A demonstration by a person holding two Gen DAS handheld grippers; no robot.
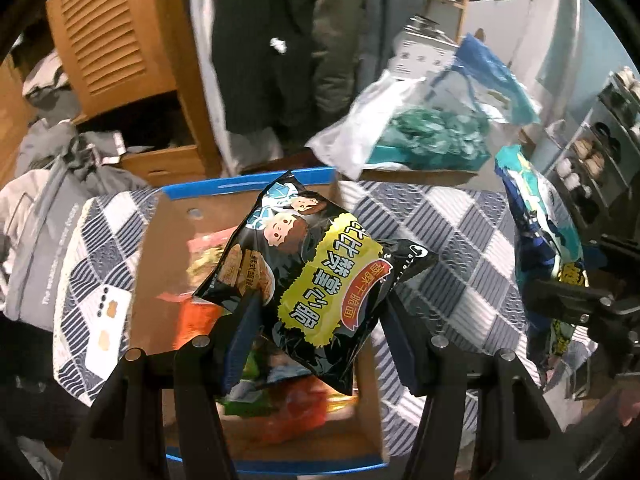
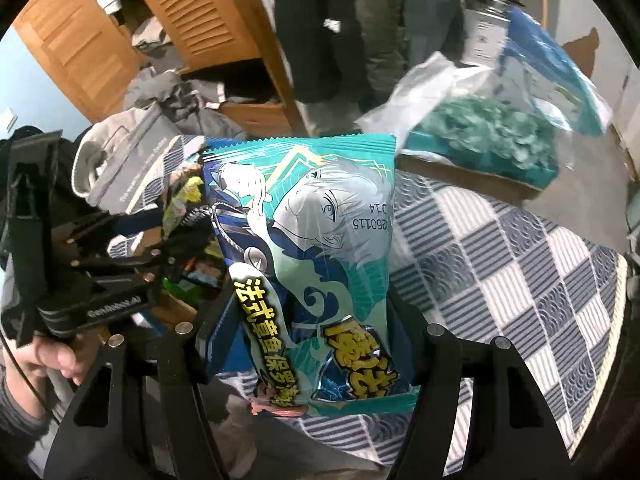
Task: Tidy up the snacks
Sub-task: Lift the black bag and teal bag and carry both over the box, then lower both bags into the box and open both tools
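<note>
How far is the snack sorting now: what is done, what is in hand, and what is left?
Done: several packets already lie in the box. In hand: the left tongs hold a black packet above the box; the right tongs hold a teal packet over the checked cloth. Left: both packets must go in.

I see a black snack packet (image 1: 308, 280) with yellow lettering held tilted above the cardboard box (image 1: 160, 264), which already holds red and green packets (image 1: 288, 404). My other packet, teal with an anime figure (image 2: 320, 264), stands upright over the checked cloth's near edge.
</note>
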